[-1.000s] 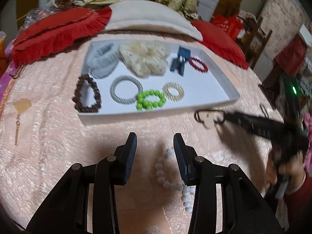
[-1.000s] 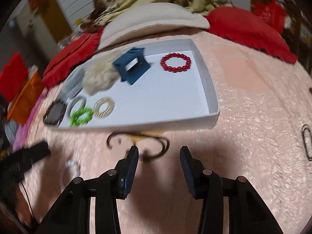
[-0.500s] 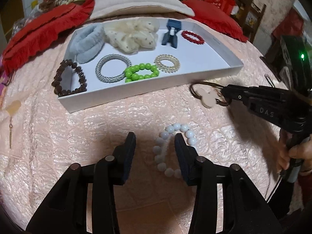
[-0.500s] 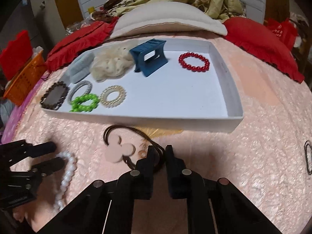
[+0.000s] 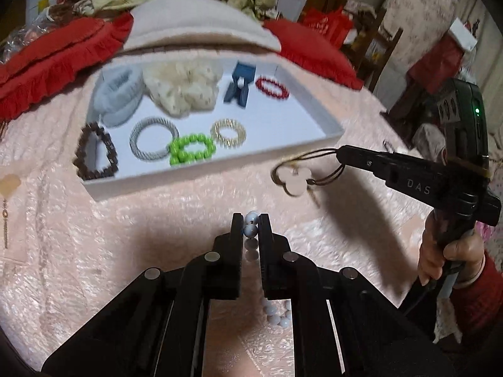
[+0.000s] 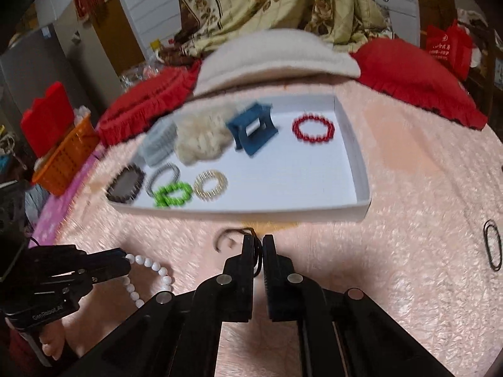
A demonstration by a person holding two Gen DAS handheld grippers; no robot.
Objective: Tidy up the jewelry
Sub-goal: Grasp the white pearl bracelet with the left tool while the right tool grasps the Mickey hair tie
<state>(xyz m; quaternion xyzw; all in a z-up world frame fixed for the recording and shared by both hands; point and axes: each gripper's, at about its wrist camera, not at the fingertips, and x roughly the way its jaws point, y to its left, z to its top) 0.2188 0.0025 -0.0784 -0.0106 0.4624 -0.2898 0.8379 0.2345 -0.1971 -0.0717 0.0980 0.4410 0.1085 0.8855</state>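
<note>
- The left gripper (image 5: 251, 226) has its fingers pinched in on the white bead bracelet (image 5: 250, 229), two beads showing between the tips and the other beads trailing below the right finger onto the pink bedspread (image 5: 94, 251)
- In the right wrist view the same bracelet hangs in a loop from the left gripper's tip, just above the bedspread
- The right gripper (image 6: 257, 246) has its fingers nearly together, clamped on the brown cord of the clover pendant necklace (image 5: 295, 180); the pendant dangles from the tip, just in front of the tray's near wall
- The white tray (image 5: 333, 132) sits on the bedspread and holds a brown bead bracelet (image 5: 96, 150), silver bangle (image 5: 153, 138), green bead bracelet (image 5: 191, 149), gold spiral ring (image 5: 229, 133), red bead bracelet (image 5: 272, 87), blue hair claw (image 5: 240, 84), cream scrunchie (image 5: 184, 86) and pale blue scrunchie (image 5: 119, 94)
- A black hair tie (image 6: 493, 249) lies on the bedspread, well to the right of the tray
</note>
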